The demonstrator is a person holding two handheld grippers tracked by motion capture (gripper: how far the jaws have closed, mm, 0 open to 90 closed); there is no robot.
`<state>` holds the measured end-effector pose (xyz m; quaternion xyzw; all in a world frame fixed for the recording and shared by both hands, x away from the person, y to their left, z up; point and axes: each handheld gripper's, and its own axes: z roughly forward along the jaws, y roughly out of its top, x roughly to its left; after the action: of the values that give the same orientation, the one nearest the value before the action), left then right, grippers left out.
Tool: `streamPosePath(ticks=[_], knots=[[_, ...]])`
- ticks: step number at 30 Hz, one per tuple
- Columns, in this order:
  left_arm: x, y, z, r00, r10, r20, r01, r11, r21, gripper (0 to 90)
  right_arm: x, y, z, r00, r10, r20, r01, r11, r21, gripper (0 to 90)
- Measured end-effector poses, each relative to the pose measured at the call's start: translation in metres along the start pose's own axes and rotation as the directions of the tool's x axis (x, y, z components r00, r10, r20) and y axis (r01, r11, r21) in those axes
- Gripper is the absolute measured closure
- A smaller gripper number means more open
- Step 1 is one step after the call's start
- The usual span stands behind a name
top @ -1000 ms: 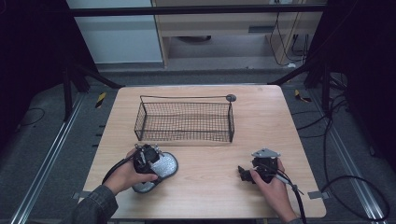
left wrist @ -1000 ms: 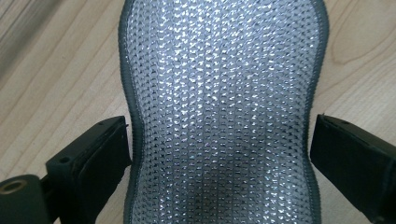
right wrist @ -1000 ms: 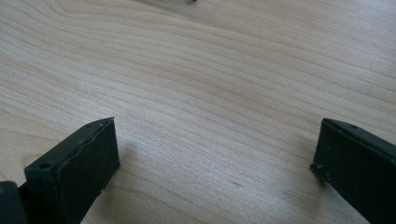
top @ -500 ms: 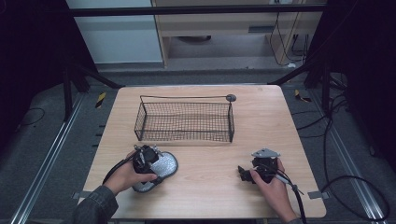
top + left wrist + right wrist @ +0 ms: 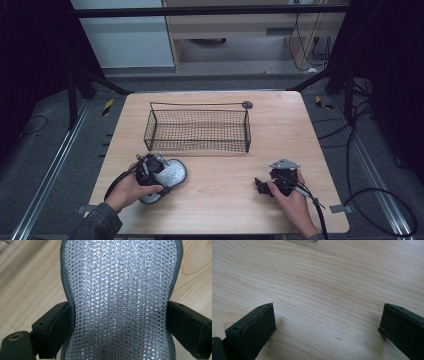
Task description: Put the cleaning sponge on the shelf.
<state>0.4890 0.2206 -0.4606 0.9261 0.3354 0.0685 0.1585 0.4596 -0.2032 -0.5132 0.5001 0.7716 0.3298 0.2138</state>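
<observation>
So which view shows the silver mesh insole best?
The left gripper view: the silver mesh insole is close up, its weave and grey edging clear, waist between the left hand-held gripper jaws. The high view shows it small on the table, partly covered.

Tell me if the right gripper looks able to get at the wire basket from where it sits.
Probably yes: the right gripper rests open on bare table, and nothing stands between it and the wire basket.
</observation>
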Motion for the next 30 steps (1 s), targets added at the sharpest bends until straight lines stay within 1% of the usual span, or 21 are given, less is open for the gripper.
streamPosePath(ticks=[2, 3, 4, 7, 11, 13, 15, 17, 19, 22, 24, 26, 27, 30], knots=[[0.0, -0.001, -0.005, 0.9999, 0.003, -0.01, -0.003, 0.9999, -0.016, 8.1, 0.0, 0.0, 0.0, 1.0, 0.0, 0.0, 0.0, 1.0, 0.0, 0.4], [0.0, -0.001, -0.005, 0.9999, 0.003, -0.01, -0.003, 0.9999, -0.016, 8.1, 0.0, 0.0, 0.0, 1.0, 0.0, 0.0, 0.0, 1.0, 0.0, 0.4], [0.0, -0.003, -0.01, 0.9998, 0.01, -0.018, -0.011, 0.9994, -0.032, 8.1, 0.0, 0.0, 0.0, 1.0, 0.0, 0.0, 0.0, 1.0, 0.0, 0.4], [0.0, -0.005, -0.015, 0.9994, 0.023, -0.024, -0.024, 0.9989, -0.04, 8.1, 0.0, 0.0, 0.0, 1.0, -0.002, 0.001, 0.002, 1.0, 0.001, 0.4], [0.001, -0.006, -0.018, 0.9992, 0.018, -0.036, -0.019, 0.9985, -0.051, 8.1, 0.0, 0.0, 0.0, 1.0, -0.001, 0.001, 0.001, 1.0, 0.001, 0.4], [0.001, -0.007, -0.021, 0.9989, 0.027, -0.038, -0.029, 0.9982, -0.054, 8.2, 0.0, 0.0, 0.0, 1.0, -0.003, -0.001, 0.003, 1.0, 0.001, 0.4], [0.0, -0.006, -0.022, 0.999, 0.023, -0.039, -0.026, 0.9974, -0.067, 8.2, 0.0, 0.0, 0.0, 1.0, -0.004, -0.003, 0.004, 1.0, 0.0, 0.4], [-0.001, -0.004, -0.024, 0.9986, 0.032, -0.043, -0.035, 0.997, -0.07, 8.3, 0.0, 0.0, 0.0, 1.0, -0.004, -0.003, 0.004, 1.0, 0.001, 0.4], [-0.003, -0.002, -0.027, 0.9973, 0.05, -0.054, -0.054, 0.9959, -0.073, 8.2, 0.0, 0.0, 0.0, 1.0, -0.004, -0.004, 0.004, 1.0, 0.0, 0.4], [-0.003, 0.0, -0.032, 0.9971, 0.057, -0.051, -0.061, 0.9939, -0.092, 8.2, 0.0, 0.0, 0.0, 1.0, -0.004, -0.004, 0.004, 1.0, 0.0, 0.4], [-0.003, 0.001, -0.034, 0.996, 0.067, -0.059, -0.072, 0.9937, -0.087, 8.2, 0.0, 0.0, 0.0, 1.0, -0.004, -0.003, 0.004, 1.0, 0.0, 0.4], [-0.003, 0.001, -0.036, 0.9958, 0.069, -0.06, -0.074, 0.9934, -0.088, 8.2, 0.0, 0.0, 0.0, 1.0, -0.004, -0.004, 0.004, 1.0, 0.0, 0.4], [-0.003, 0.002, -0.039, 0.9944, 0.081, -0.069, -0.086, 0.9927, -0.084, 8.3, 0.0, 0.0, 0.0, 1.0, -0.004, -0.003, 0.004, 1.0, 0.0, 0.4], [-0.002, 0.003, -0.045, 0.9937, 0.085, -0.073, -0.092, 0.9903, -0.104, 8.3, -0.001, 0.0, 0.0, 1.0, -0.003, -0.005, 0.003, 1.0, 0.0, 0.4]])
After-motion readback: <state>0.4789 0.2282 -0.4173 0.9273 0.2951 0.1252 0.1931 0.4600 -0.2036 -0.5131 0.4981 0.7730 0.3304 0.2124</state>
